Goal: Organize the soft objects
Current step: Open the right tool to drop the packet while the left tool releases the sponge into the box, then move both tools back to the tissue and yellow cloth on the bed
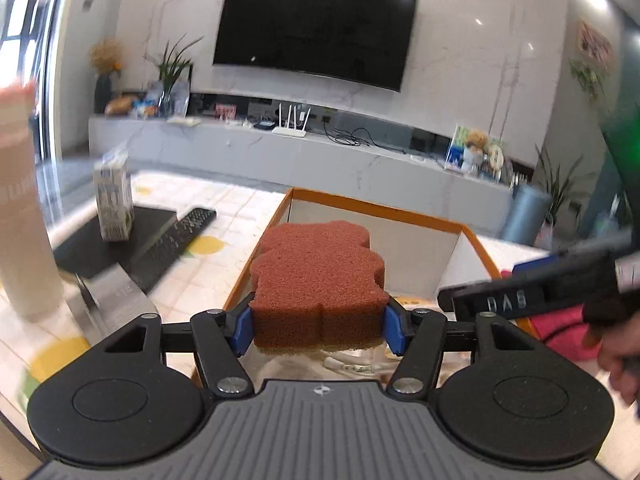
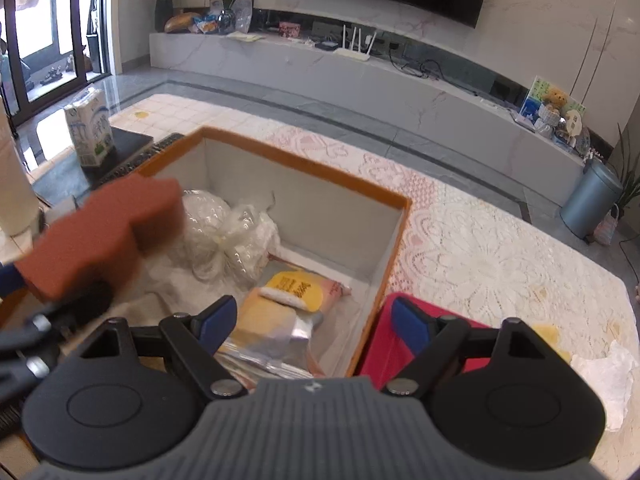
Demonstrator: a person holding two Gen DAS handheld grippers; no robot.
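My left gripper (image 1: 318, 330) is shut on a brown sponge (image 1: 320, 276) with a yellow underside and holds it above the near end of an orange-rimmed white box (image 1: 376, 210). The same sponge (image 2: 104, 232) shows blurred at the left of the right wrist view, over the box (image 2: 304, 168). My right gripper (image 2: 316, 320) is open and empty, straddling the box's right wall. Inside the box lie a clear plastic bag (image 2: 224, 232) and yellow packets (image 2: 292, 288). A red soft item (image 2: 384, 344) lies on the table just right of the box, under my right finger.
A milk carton (image 1: 114, 200) stands on a black pad beside a keyboard (image 1: 176, 240) at left. A white cylinder (image 1: 24, 208) stands at the far left. A lace tablecloth (image 2: 480, 248) covers the table right of the box. White crumpled paper (image 2: 608, 376) lies at right.
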